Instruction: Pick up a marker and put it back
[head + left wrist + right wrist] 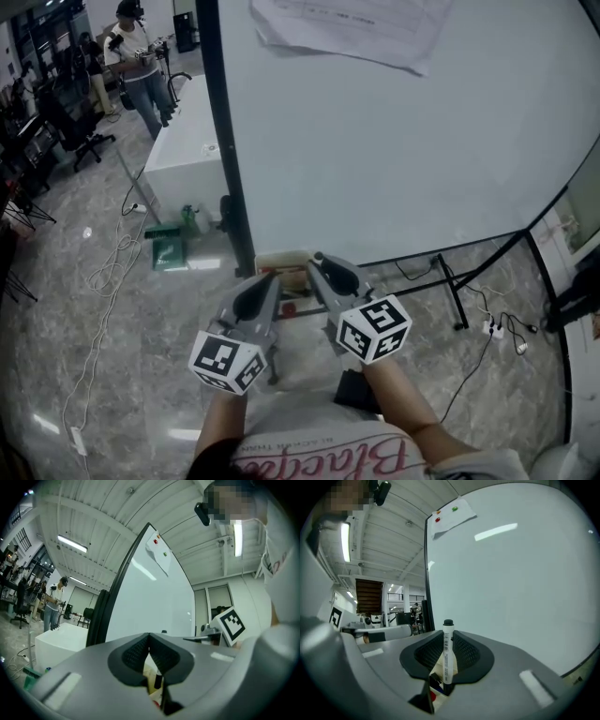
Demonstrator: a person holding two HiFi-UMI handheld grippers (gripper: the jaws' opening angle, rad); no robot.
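Between the pads of the right gripper (448, 637) stands the marker (448, 653), upright and clamped, black end up. Its lower end is lost behind the jaws, and the head view does not show it. The left gripper (149, 637) has its jaws pressed together on nothing. Below both grippers, a cream box (281, 265) is mostly covered by them. Behind rises a whiteboard (394, 141) bearing a paper sheet (347, 28), over a glossy stone floor (112, 356) trailed with cables (108, 272).

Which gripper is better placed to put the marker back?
Right. The right gripper already has the marker upright between its jaws, close above the tray. The left gripper has its jaws together and holds nothing.
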